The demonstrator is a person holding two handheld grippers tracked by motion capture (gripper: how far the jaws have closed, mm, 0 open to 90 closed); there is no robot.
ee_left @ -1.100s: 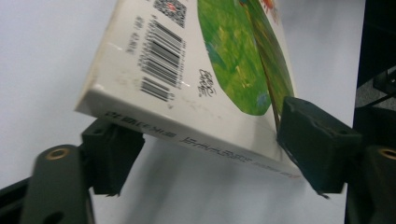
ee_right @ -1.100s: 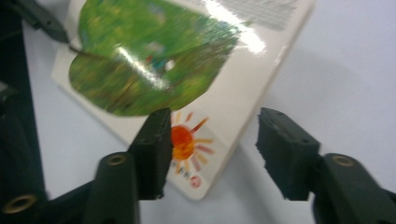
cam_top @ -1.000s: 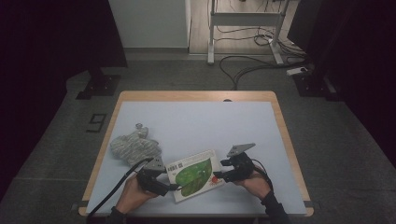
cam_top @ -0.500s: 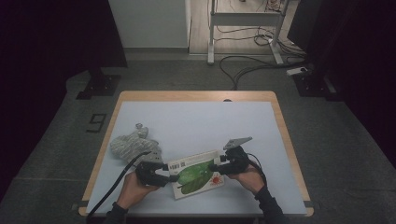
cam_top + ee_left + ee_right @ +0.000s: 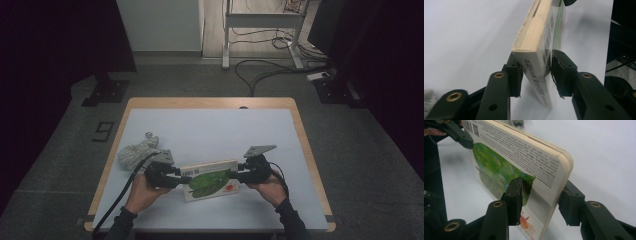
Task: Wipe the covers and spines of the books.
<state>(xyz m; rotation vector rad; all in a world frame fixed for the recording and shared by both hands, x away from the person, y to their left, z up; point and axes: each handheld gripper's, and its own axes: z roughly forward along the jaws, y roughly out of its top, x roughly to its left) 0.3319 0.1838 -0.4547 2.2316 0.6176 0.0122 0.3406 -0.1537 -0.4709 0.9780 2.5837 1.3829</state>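
Lifted off the table (image 5: 210,130), book (image 5: 212,180) now clamped by left claw (image 5: 181,176) and right claw (image 5: 241,174).

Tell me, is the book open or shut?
Shut. The book has both covers pressed together around its cream pages, with the left tongs and right tongs each clamping one end.

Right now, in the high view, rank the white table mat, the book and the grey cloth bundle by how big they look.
1. White table mat, by far the largest.
2. Book, held at each end by a claw.
3. Grey cloth bundle, smallest, though it's partly hidden by the left claw, so the gap is unsure.
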